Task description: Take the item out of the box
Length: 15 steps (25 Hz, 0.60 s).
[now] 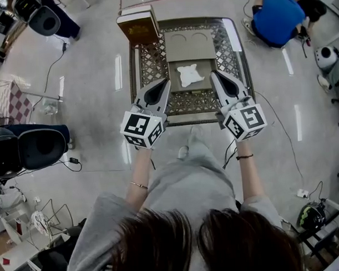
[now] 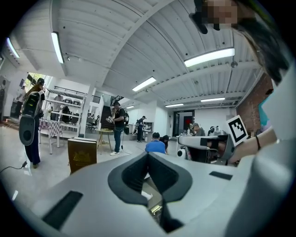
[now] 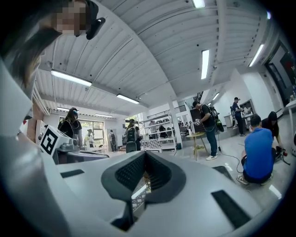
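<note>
An open cardboard box lies on a low table with an ornate lattice top. A white crumpled item rests inside the box's near half. My left gripper hovers just left of the box with its jaws together and nothing between them. My right gripper hovers just right of the box, also shut and empty. In the left gripper view the left gripper has its tips meeting. In the right gripper view the right gripper is closed the same way. Both point out across the room.
A brown book-like box stands at the table's far left corner and shows as the brown box in the left gripper view. A person in blue crouches on the floor at the far right. A black chair stands left.
</note>
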Each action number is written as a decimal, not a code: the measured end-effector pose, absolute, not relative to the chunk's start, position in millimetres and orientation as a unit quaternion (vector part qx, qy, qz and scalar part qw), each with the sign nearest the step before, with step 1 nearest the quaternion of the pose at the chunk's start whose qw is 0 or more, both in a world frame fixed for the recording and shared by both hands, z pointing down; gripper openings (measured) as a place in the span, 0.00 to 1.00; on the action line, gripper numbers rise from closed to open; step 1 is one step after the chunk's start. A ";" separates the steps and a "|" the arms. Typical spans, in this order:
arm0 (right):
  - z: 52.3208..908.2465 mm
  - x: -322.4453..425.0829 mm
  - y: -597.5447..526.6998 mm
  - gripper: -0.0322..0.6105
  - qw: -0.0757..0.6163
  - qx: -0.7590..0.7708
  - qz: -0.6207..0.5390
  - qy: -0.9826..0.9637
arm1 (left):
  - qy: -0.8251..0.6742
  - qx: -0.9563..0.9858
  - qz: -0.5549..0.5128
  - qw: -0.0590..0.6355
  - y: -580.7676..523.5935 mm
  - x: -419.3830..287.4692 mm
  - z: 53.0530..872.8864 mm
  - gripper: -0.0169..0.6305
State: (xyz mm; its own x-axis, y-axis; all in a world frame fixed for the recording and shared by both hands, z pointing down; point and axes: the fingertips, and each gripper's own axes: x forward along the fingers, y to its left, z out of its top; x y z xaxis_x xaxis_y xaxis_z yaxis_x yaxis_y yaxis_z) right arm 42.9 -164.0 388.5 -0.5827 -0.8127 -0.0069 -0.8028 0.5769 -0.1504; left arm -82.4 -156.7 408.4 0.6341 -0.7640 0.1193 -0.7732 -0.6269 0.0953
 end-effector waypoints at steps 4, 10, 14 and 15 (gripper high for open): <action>402.0 43.7 -187.3 0.08 0.022 -0.434 -0.084 0.897 | -0.438 0.894 0.042 0.087 -173.2 -77.5 420.1 0.05; 422.6 40.2 -214.3 0.08 -0.006 -0.397 -0.117 0.910 | -0.456 0.881 0.049 0.118 -193.1 -72.5 438.1 0.05; 443.3 39.6 -230.5 0.08 -0.020 -0.381 -0.145 0.913 | -0.466 0.872 0.056 0.138 -202.6 -71.5 454.7 0.05; 448.9 38.4 -233.9 0.08 -0.025 -0.376 -0.151 0.914 | -0.468 0.870 0.058 0.142 -204.6 -71.9 459.0 0.05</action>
State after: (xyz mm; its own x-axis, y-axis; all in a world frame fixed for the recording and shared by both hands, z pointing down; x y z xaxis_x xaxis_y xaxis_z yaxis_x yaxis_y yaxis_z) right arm 38.4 -233.9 448.9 -0.7155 -0.6801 0.1599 -0.6954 0.6712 -0.2567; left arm -71.9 -204.6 459.0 0.5550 -0.7981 0.2347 -0.8313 -0.5212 0.1932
